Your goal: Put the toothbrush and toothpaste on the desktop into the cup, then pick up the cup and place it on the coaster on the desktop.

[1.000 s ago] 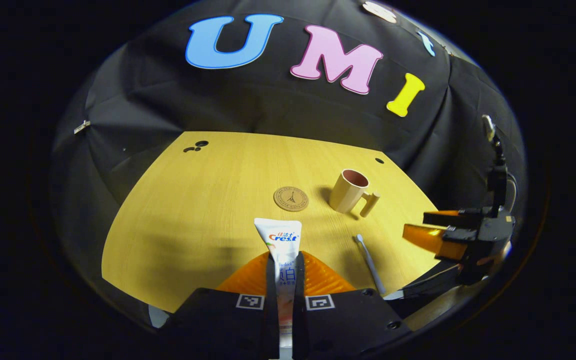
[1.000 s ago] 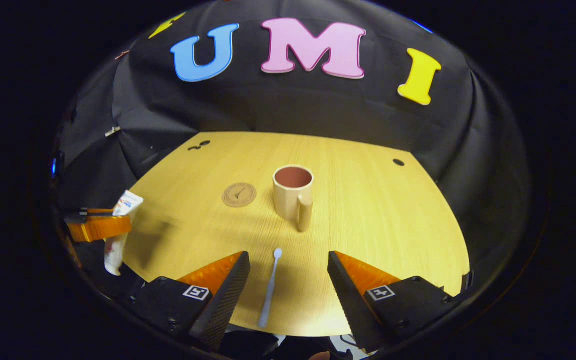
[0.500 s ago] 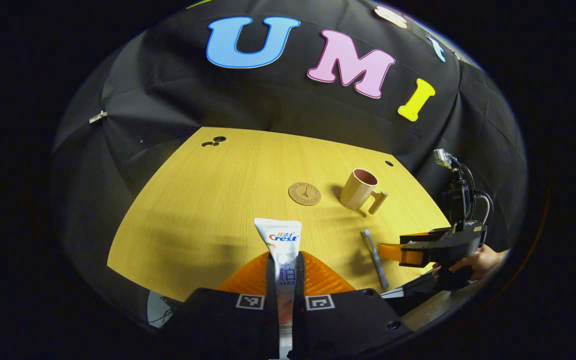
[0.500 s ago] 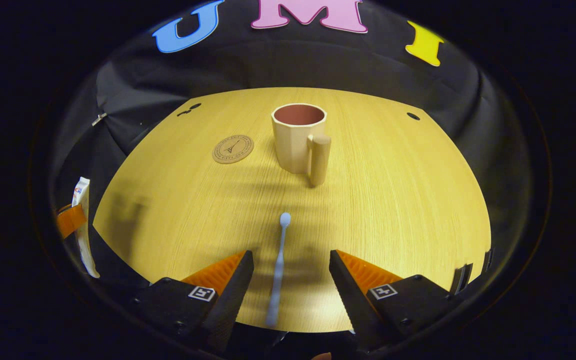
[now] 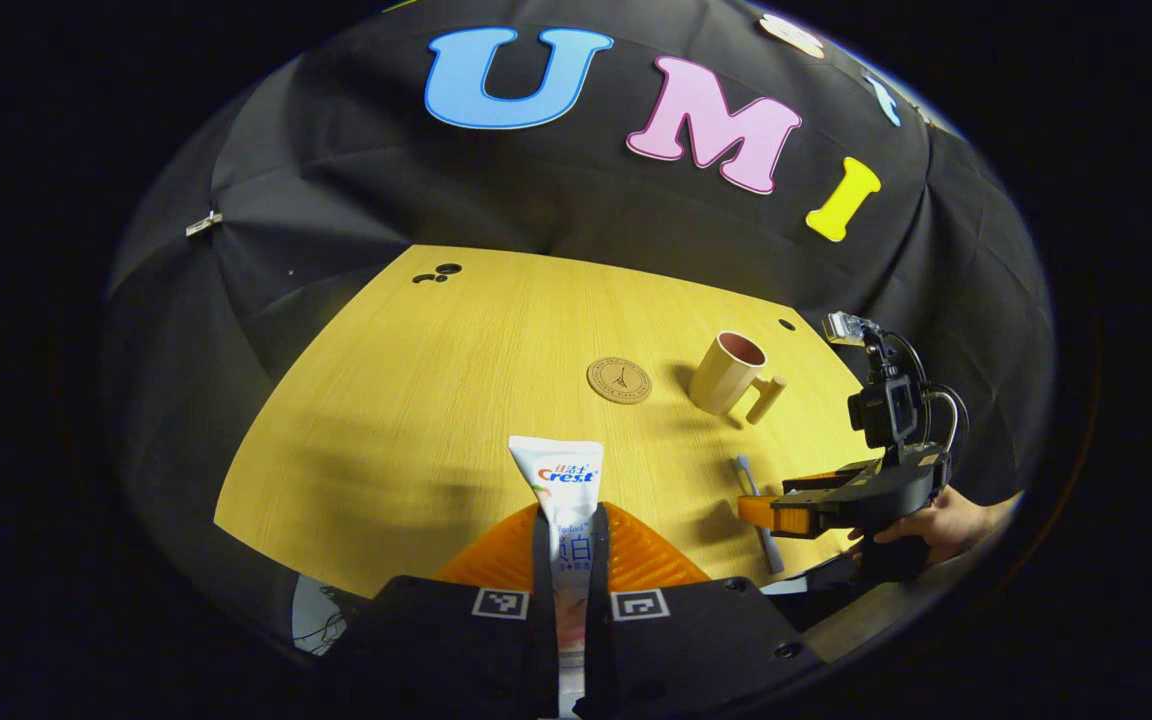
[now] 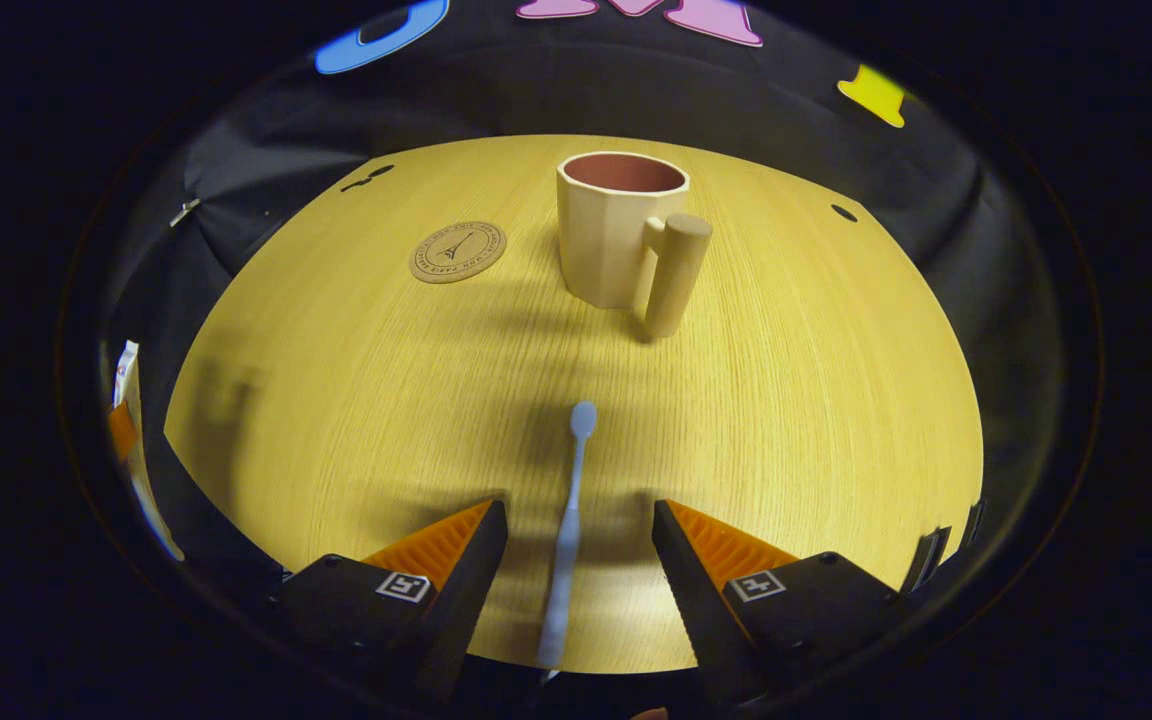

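My left gripper [image 5: 570, 515] is shut on a white toothpaste tube [image 5: 566, 490], held upright above the near edge of the wooden table. A pale blue toothbrush [image 6: 568, 530] lies flat on the table between the fingers of my open right gripper [image 6: 576, 515], which sits low over it without touching. The beige cup [image 6: 621, 230] with a reddish inside and a stick handle stands upright beyond the brush. A round cork coaster [image 6: 457, 251] lies to the cup's left. In the left gripper view the cup [image 5: 726, 372], coaster [image 5: 619, 380], toothbrush [image 5: 756, 505] and right gripper [image 5: 781, 505] appear at right.
The wooden table [image 6: 786, 400] has small dark holes near its far corners [image 6: 844, 212]. Black cloth walls close in behind and beside it. A hand [image 5: 936, 520] holds the right gripper at the table's near right edge.
The right gripper has dropped lower and moved forward over the toothbrush, so the cup looks nearer. The left gripper still holds the toothpaste and has drifted slightly back and left.
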Action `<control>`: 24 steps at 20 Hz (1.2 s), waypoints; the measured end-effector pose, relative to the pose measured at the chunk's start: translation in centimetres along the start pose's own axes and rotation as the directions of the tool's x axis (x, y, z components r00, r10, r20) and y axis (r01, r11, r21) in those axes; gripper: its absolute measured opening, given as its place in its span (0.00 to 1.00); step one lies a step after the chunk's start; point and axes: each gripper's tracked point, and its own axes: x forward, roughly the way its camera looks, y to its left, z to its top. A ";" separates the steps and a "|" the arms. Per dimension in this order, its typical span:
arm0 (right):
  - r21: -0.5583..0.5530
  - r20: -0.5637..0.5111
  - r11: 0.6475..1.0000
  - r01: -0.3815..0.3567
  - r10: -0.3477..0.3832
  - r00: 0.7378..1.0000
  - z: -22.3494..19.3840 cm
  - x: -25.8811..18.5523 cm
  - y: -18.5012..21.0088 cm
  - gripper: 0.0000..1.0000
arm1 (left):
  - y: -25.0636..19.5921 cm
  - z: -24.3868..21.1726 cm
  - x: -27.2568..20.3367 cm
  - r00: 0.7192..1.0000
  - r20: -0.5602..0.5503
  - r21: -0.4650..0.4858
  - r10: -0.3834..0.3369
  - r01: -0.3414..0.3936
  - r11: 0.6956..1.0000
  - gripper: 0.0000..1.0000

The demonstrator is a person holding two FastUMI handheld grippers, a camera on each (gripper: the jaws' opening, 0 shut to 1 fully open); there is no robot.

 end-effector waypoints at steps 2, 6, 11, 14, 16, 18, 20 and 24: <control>0.026 -0.017 1.000 -0.008 0.008 1.000 -0.1 0.4 0.3 0.87 | 0.0 -0.1 0.1 1.000 -0.002 -0.006 0.001 -0.001 1.000 0.16; 0.021 -0.044 1.000 0.010 -0.009 0.999 -0.4 0.8 0.0 0.70 | 0.2 -0.2 0.2 1.000 -0.001 -0.020 0.012 -0.012 1.000 0.16; 0.030 -0.063 0.999 0.014 -0.012 0.998 -0.5 1.1 0.0 0.64 | 0.2 -0.3 0.4 1.000 -0.001 -0.034 0.021 -0.021 0.999 0.16; 0.042 -0.088 0.999 0.018 -0.015 0.996 -0.6 1.3 0.0 0.40 | -0.1 -0.4 0.5 1.000 -0.001 -0.035 0.021 -0.021 0.999 0.15; 0.019 -0.097 1.000 0.003 -0.001 0.995 -0.5 1.2 0.2 0.25 | -0.3 -0.6 0.5 1.000 -0.003 -0.033 0.019 -0.019 0.999 0.15; 0.013 -0.100 1.000 -0.006 0.007 0.995 -0.6 1.0 0.2 0.11 | -0.4 -0.6 0.5 1.000 -0.004 -0.036 0.018 -0.019 0.999 0.16; 0.030 -0.103 0.999 -0.015 0.018 0.995 -0.5 1.3 0.3 0.09 | -0.7 -0.6 0.6 1.000 0.000 -0.045 0.015 -0.015 0.999 0.15; 0.126 -0.087 0.988 -0.088 0.100 0.991 -0.2 1.2 0.2 0.06 | -1.3 -0.4 1.1 1.000 0.008 -0.056 0.003 -0.003 0.998 0.16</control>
